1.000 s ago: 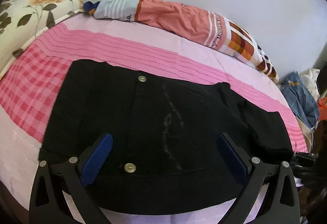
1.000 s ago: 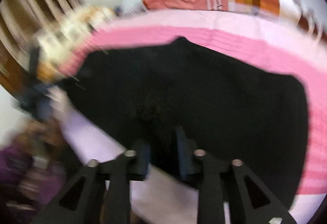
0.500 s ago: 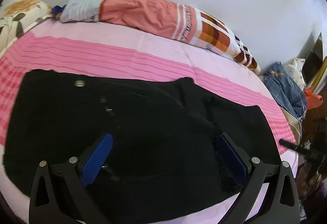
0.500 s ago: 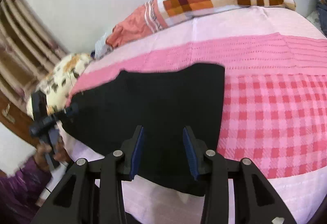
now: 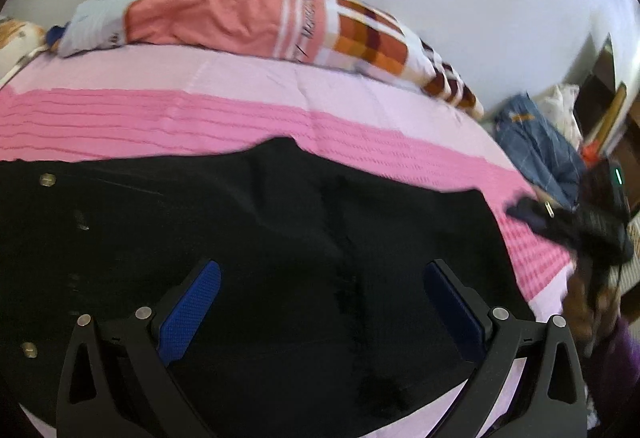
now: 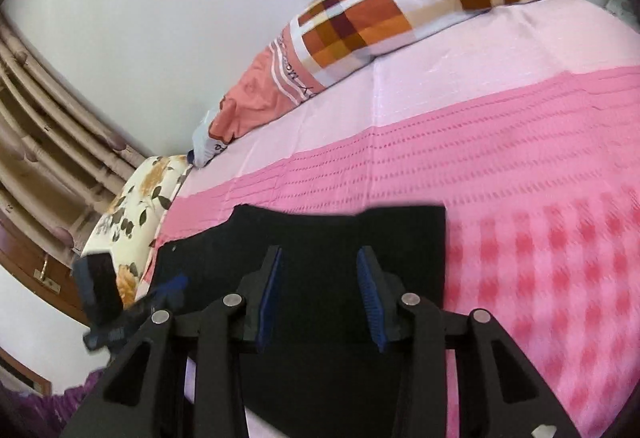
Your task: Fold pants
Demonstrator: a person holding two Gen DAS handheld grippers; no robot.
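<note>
Left wrist: black pants (image 5: pixel 280 238) lie flat on the pink bedspread (image 5: pixel 200 118), waist buttons at left, leg ends at right. Left gripper (image 5: pixel 320 302) hovers over them, jaws wide, nothing held.

Right wrist: right gripper (image 6: pixel 318 298) hangs above the leg ends, jaws partly apart, empty.

Judged step: positioning for a fold. Next: drop to the cloth edges, pinch both layers, then lift together.

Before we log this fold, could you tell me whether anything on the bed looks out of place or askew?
Nothing stands out. The black pants lie flat on the pink bedspread, apart from a small raised peak along their far edge. Both the left gripper and right gripper are open, holding nothing.
</note>
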